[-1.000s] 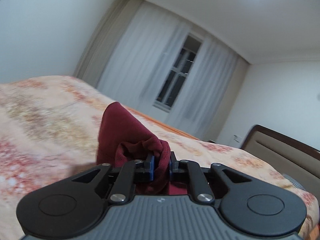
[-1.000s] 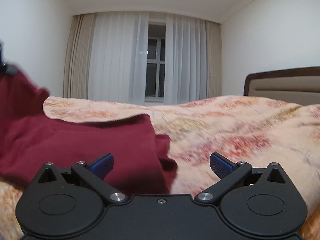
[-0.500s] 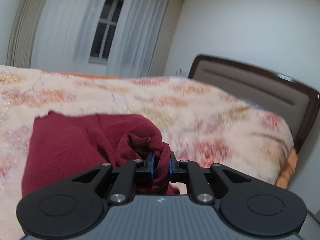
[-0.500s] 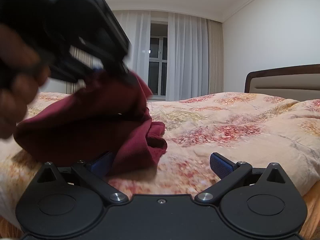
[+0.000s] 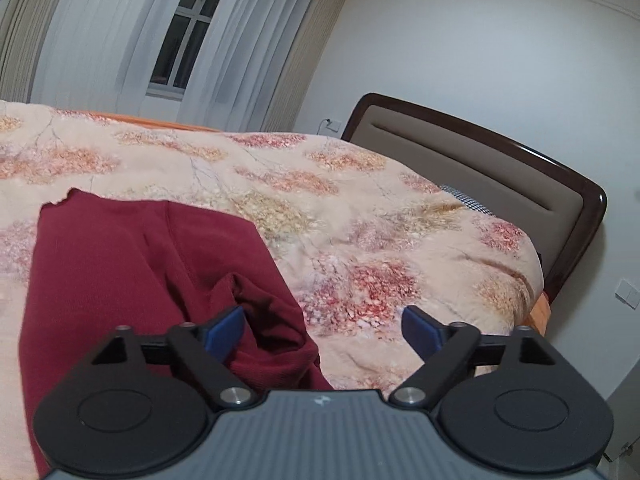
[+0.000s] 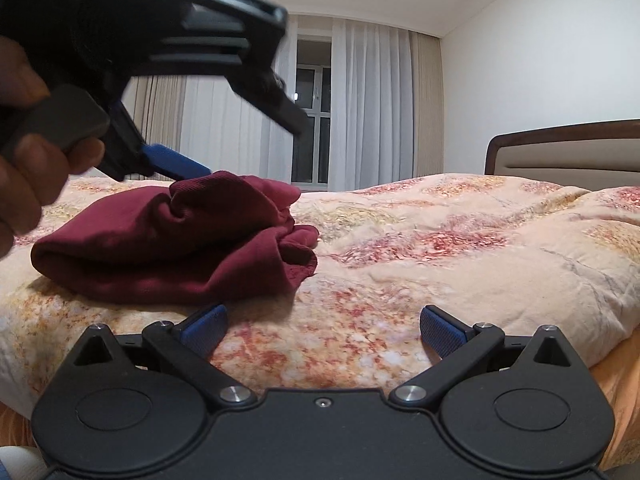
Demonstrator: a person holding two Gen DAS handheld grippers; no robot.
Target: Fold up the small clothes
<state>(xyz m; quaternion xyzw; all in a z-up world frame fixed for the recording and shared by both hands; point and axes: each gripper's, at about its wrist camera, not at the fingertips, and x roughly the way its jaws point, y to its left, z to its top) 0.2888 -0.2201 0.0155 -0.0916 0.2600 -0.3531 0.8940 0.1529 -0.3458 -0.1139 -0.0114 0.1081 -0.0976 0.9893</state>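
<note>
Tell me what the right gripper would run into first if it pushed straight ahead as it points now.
Probably just the floral bedspread: the open right gripper points slightly down at bare cover. The maroon garment lies left of that line, though depth is hard to judge.

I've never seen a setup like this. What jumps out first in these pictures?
The dark red garment, lying folded over and bunched on the flowered bedspread. Just above it hangs the left gripper in a person's hand; its jaws have just opened and let the cloth go. The right gripper waits open nearby, empty.
</note>
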